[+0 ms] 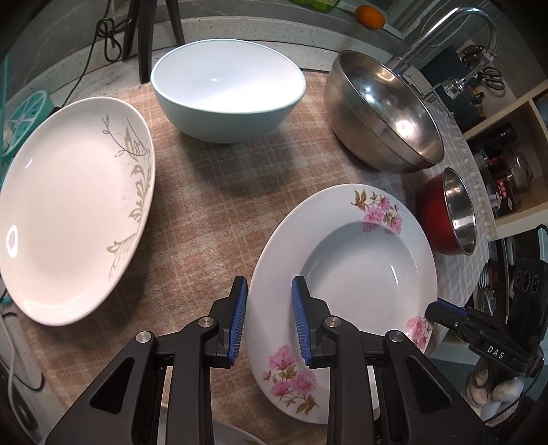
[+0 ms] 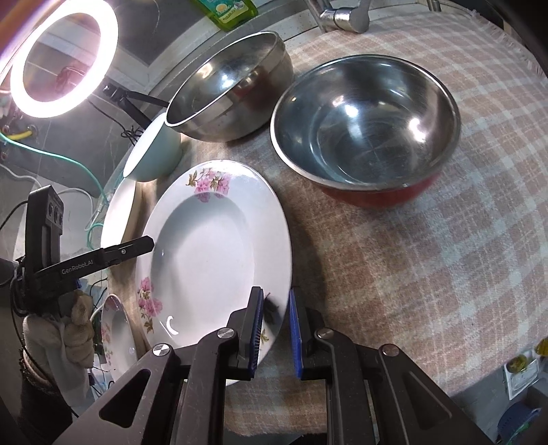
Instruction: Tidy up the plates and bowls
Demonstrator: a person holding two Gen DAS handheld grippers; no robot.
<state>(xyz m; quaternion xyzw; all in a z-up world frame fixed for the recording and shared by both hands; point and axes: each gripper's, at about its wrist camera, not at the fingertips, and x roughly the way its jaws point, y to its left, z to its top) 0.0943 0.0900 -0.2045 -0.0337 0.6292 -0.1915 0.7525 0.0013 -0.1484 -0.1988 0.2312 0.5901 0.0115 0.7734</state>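
Note:
A white deep plate with pink flowers (image 1: 359, 260) (image 2: 205, 246) hangs slightly tilted over the checked cloth (image 2: 411, 256), casting a shadow on it. My left gripper (image 1: 270, 318) is shut on its left rim, one blue pad under the rim and one on top. My right gripper (image 2: 276, 325) is shut on the opposite rim. Each gripper shows in the other's view: right gripper (image 1: 441, 313), left gripper (image 2: 147, 243). A white plate with a grey leaf pattern (image 1: 68, 212) lies to the left. A pale blue bowl (image 1: 226, 89) stands behind.
A large steel bowl (image 1: 383, 113) and a red bowl with a steel inside (image 2: 370, 119) stand at the back right. A second flowered plate (image 2: 116, 339) lies low on the left. A ring light (image 2: 61, 58) and a faucet (image 1: 445, 30) border the counter.

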